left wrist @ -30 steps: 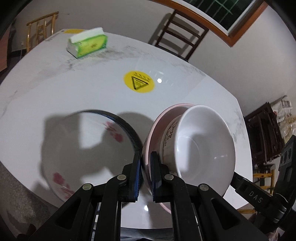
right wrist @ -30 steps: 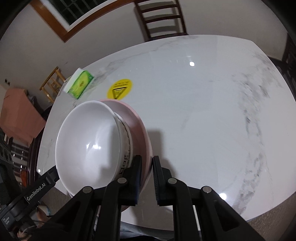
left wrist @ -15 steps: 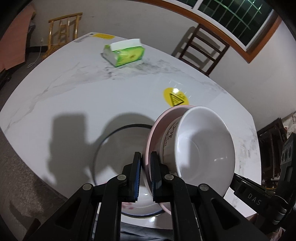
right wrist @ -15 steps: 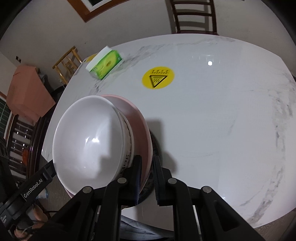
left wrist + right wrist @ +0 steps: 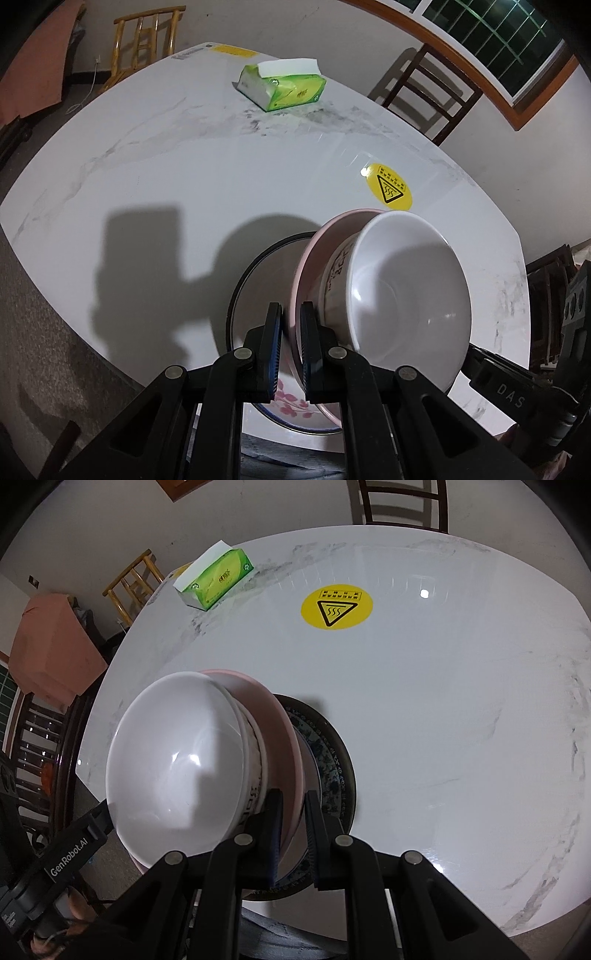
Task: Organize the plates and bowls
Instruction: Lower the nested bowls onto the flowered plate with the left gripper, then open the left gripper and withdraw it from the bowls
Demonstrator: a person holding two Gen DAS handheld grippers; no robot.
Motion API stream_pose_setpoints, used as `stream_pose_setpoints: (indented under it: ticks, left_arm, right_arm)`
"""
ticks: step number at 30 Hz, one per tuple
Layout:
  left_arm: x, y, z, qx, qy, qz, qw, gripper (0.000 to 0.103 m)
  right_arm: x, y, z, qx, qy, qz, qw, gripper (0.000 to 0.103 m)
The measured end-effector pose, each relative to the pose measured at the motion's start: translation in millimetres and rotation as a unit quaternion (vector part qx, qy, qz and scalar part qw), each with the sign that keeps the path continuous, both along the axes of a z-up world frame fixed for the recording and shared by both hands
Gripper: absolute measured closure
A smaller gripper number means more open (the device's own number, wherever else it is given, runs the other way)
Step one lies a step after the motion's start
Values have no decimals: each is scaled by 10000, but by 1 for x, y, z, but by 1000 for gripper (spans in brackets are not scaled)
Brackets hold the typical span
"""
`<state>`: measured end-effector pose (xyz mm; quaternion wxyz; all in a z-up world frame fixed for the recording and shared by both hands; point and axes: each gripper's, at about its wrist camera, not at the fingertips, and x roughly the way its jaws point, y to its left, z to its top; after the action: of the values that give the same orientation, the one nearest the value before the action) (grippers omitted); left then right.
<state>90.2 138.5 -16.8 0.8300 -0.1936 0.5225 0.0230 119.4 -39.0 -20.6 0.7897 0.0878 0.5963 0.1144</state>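
You've got both tongs, left and right, clamped on opposite rims of the pink plate carrying the white bowl, just above the flowered plate. Glazed, slippery, breakable stuff, so keep hold of the rim edges.

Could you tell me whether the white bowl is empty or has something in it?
Empty: the white bowl shows only a bare, glossy inside as it sits in the pink plate.

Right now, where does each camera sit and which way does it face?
Left wrist: on the left tool, looking steeply down at the pink plate it clamps, white bowl inside; the right tool's arm shows at lower right.
Right wrist: on the right tool, clamping the plate's opposite rim; left tool's arm at lower left.
Shared: tissue pack, yellow sticker, table.
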Motion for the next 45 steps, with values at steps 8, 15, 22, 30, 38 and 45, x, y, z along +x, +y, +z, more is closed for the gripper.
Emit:
stream_pose_setpoints:
  ticks: [8, 15, 22, 30, 38, 45]
  left_arm:
    - [2, 6, -7, -30, 4, 4, 10000, 98]
    - [1, 4, -7, 45, -71, -17, 10000, 98]
    - [1, 2, -5, 339, -174, -54, 9993, 91]
    - [-5, 9, -5, 516, -247, 46, 9984, 70]
    - [-26, 0, 6, 842, -501, -46, 9952, 59]
    - [-47, -8, 15, 1270, -709, -12, 9894, 51]
  right_arm:
    - [2, 5, -3, -81, -35, 35, 10000, 90]
    - [0, 8, -2, -144, -138, 90, 9998, 88]
    - [-1, 8, -2, -317, -347, 188, 9987, 81]
    - [-9, -8, 1, -292, -546, 137, 9980, 55]
    - [-26, -25, 12, -162, -849, 12, 9963, 40]
    - [-46, -32, 15, -297, -1115, -16, 9933, 34]
